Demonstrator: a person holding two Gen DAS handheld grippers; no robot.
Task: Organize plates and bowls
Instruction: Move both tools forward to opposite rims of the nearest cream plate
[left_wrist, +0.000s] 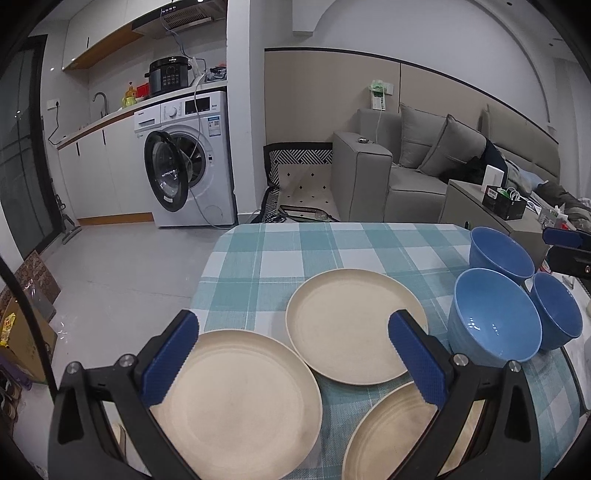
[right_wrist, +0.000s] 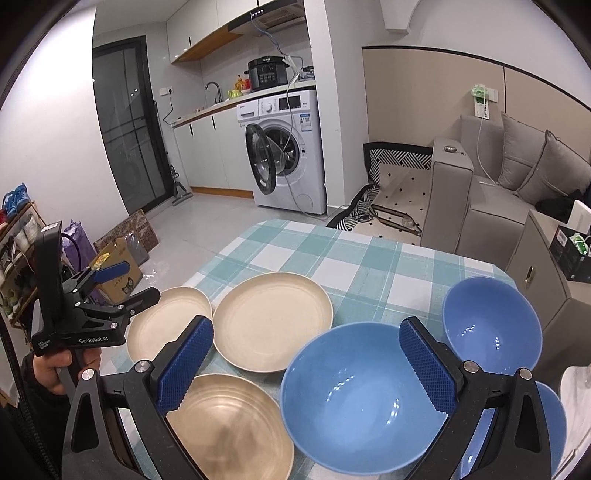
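Both pairs of blue-padded fingers (left_wrist: 171, 363) (right_wrist: 428, 365) stand wide apart and hold nothing, the left gripper (left_wrist: 293, 363) over three cream plates (left_wrist: 356, 325), the right gripper (right_wrist: 306, 363) over three blue bowls (right_wrist: 364, 410). These rest on a counter under a teal checked cloth (left_wrist: 332, 245). Beyond lie a grey tiled floor (left_wrist: 125, 269), a washing machine (left_wrist: 186, 158) with its door open, and a grey sofa (left_wrist: 417, 162).

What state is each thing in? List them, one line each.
Left gripper: open, empty, above the plates.
Right gripper: open, empty, above the nearest bowl.
Three cream plates: flat on the tablecloth, unstacked, empty.
Three blue bowls: upright, empty, side by side, unstacked.
Washing machine: door open.
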